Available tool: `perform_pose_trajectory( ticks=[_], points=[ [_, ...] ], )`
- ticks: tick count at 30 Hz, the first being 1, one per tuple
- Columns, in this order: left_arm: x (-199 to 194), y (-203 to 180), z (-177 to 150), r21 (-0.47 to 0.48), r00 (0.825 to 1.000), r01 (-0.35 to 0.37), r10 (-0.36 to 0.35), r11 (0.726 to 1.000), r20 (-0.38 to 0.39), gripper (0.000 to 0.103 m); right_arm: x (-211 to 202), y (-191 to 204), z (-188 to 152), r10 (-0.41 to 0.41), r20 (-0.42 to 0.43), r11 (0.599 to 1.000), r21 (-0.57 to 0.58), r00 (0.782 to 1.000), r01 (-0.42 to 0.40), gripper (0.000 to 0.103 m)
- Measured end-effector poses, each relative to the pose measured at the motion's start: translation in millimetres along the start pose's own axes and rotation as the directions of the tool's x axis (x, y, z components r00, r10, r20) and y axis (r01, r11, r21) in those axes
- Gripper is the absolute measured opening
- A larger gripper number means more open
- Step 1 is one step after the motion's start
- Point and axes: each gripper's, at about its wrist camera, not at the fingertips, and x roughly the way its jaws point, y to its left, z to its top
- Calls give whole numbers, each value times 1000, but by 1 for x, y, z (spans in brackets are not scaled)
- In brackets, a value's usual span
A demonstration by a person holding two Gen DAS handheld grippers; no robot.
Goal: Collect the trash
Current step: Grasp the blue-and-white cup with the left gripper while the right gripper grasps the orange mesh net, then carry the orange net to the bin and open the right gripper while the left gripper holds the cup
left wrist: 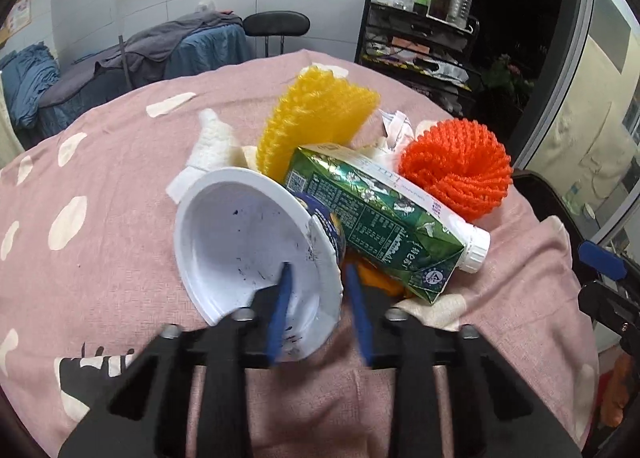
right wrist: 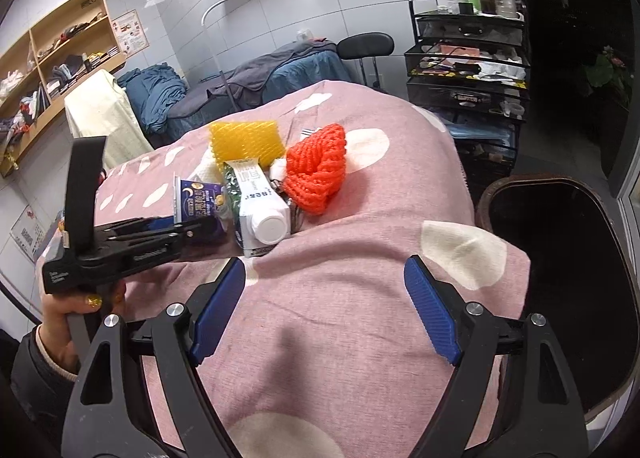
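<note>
Left wrist view: the left gripper has its blue fingers astride the wall of a white plastic cup, one inside, one outside; contact is blurred, so I cannot tell if it pinches. The cup lies tipped near the middle of the pink bedspread, against a green carton. Judged light, thin-walled, crushable; the rim is the sound hold.

Right wrist view: the right gripper is spread wide over bare cloth at the near edge, beside a dark bin.
</note>
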Motion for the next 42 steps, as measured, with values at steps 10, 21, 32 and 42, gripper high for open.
perform_pose_trajectory(
  ticks=[10, 21, 32, 42],
  points=[
    [-36, 9, -9, -85, 994, 12, -3, 996, 112, 9, 30, 8, 27, 18, -34, 999, -30, 999, -20, 81],
    [-80, 3, -25, -128, 978, 32, -5, 991, 208, 8, 88, -10, 64, 5, -139, 999, 39, 990, 1, 51],
    [-88, -5, -37, -136, 976, 56, -25, 989, 217, 8, 71, -2, 59, 53, -55, 998, 27, 997, -52, 13],
    [-94, -35, -37, -79, 966, 120, -98, 990, 237, 8, 12, -8, 37, 35, 48, 999, 24, 998, -36, 13]
  ],
)
